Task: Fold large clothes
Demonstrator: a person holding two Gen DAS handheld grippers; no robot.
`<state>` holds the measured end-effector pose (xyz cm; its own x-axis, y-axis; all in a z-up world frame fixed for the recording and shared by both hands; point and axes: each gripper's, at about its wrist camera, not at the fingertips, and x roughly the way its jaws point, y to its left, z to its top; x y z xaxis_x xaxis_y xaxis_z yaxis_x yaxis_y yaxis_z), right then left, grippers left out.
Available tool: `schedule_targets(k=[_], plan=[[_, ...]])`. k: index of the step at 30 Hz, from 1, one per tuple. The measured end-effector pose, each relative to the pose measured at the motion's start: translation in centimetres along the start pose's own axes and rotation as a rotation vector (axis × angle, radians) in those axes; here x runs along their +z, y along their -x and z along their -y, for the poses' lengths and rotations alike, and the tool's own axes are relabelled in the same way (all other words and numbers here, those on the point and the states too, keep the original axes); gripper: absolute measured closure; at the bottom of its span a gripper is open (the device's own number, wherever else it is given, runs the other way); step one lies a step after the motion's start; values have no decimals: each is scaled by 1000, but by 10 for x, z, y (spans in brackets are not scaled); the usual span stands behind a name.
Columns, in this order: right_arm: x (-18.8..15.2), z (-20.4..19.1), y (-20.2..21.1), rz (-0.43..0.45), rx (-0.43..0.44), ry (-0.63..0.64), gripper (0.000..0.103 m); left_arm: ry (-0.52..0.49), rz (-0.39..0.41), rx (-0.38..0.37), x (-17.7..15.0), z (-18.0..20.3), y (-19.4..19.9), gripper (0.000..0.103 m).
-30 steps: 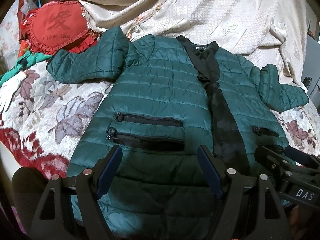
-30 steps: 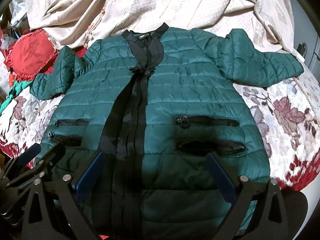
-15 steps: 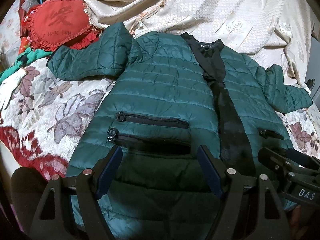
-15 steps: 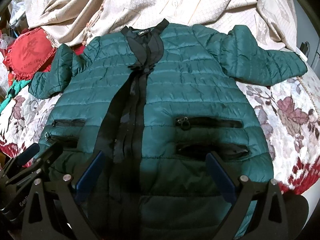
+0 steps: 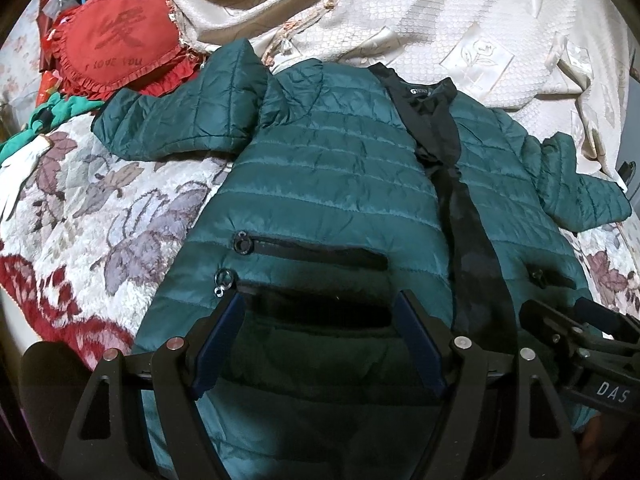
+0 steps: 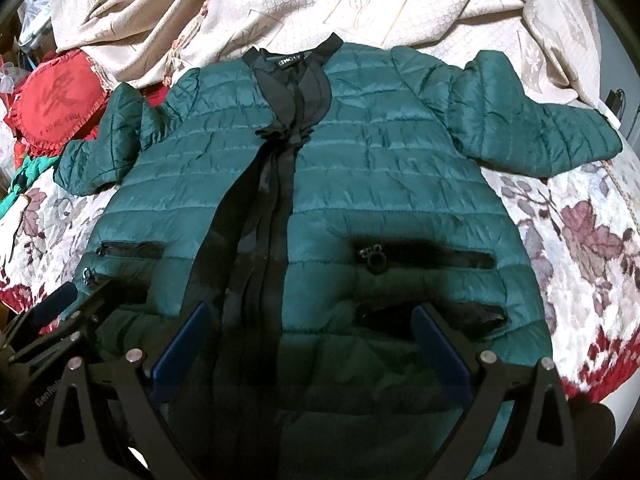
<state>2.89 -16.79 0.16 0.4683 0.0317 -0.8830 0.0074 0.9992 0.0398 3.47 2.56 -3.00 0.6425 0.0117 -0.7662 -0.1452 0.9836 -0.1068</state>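
A dark green quilted jacket point(image 5: 332, 184) with a black front placket lies face up and spread flat on a floral bedspread point(image 5: 92, 216), collar toward the far side, both sleeves out to the sides. It also shows in the right wrist view point(image 6: 392, 184). My left gripper point(image 5: 320, 304) is open and empty, hovering over the jacket's lower left part near the zip pockets. My right gripper point(image 6: 312, 316) is open and empty over the lower hem, right of the placket. Each gripper appears at the edge of the other's view.
A cream embroidered blanket point(image 5: 400, 20) is bunched behind the collar. A red heart-shaped cushion point(image 5: 116, 40) lies at the far left, with green cloth point(image 5: 52, 116) and a white glove point(image 5: 20, 168) beside it. The bed's edge runs near the hem.
Both views have shifted slightly so the jacket sits lower and closer in frame; both grippers stay open and the jacket has not moved.
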Motion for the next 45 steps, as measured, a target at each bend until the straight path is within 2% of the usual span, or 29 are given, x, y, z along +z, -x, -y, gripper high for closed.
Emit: schedule_targets(k=[8, 13, 17, 21, 29, 32, 38, 45], plan=[[22, 0, -14, -2, 29, 13, 1, 95, -6, -11, 33, -35, -17, 43], [39, -8, -28, -12, 41, 49, 1, 143, -33, 37, 57, -67, -37, 43], [54, -16, -42, -14, 45, 93, 1, 226, -63, 60, 78, -106, -55, 43], [70, -20, -55, -1, 40, 116, 1, 281, -52, 98, 97, -141, -69, 43], [90, -21, -78, -24, 41, 117, 1, 468, 24, 156, 135, -235, -90, 43], [93, -19, -84, -29, 57, 100, 1, 515, 56, 222, 149, -268, -99, 43], [97, -24, -85, 4, 59, 104, 1, 541, 92, 347, 176, -316, -128, 43], [99, -28, -92, -21, 64, 120, 1, 514, 99, 490, 201, -337, -164, 43]])
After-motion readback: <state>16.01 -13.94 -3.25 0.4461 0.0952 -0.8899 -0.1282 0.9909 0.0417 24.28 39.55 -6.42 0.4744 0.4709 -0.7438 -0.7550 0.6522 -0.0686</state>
